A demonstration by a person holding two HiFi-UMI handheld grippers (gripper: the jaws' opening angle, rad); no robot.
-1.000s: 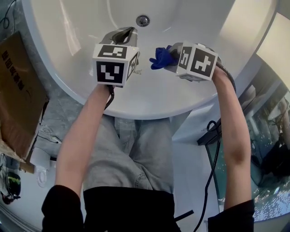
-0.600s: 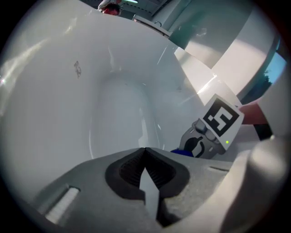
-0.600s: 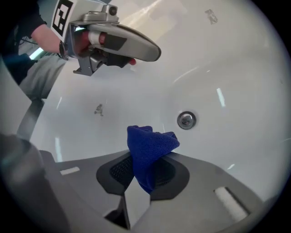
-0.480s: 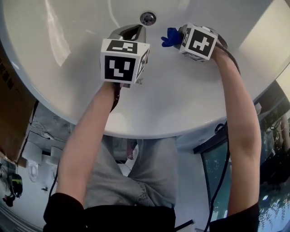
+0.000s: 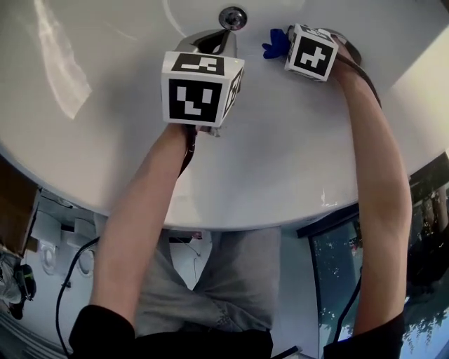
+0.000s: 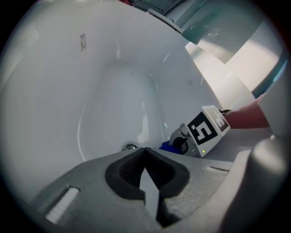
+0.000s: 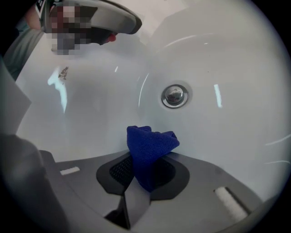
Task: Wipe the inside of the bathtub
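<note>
The white bathtub [image 5: 105, 126] fills the head view, its round metal drain [image 5: 232, 17] at the top. My right gripper [image 5: 284, 43] is shut on a bunched blue cloth [image 5: 275, 46] low in the basin, just right of the drain. In the right gripper view the blue cloth [image 7: 150, 148] sticks up out of the closed jaws, a short way before the drain [image 7: 174, 95]. My left gripper [image 5: 212, 41] hovers beside it, left of the cloth, shut with nothing in it. The left gripper view shows its jaws closed, with the drain [image 6: 130, 146] and the cloth [image 6: 167, 146] beyond.
The tub's curved front rim [image 5: 231, 223] runs across below my forearms. Cardboard [image 5: 14, 210] and white fittings [image 5: 49, 245] lie on the floor at left. A dark glass panel [image 5: 337, 273] stands at right. A cable [image 5: 66, 287] trails down from the left gripper.
Both grippers have reached farther into the tub toward the drain, the right one carrying the blue cloth with it. The head view has leaned forward over the rim.
</note>
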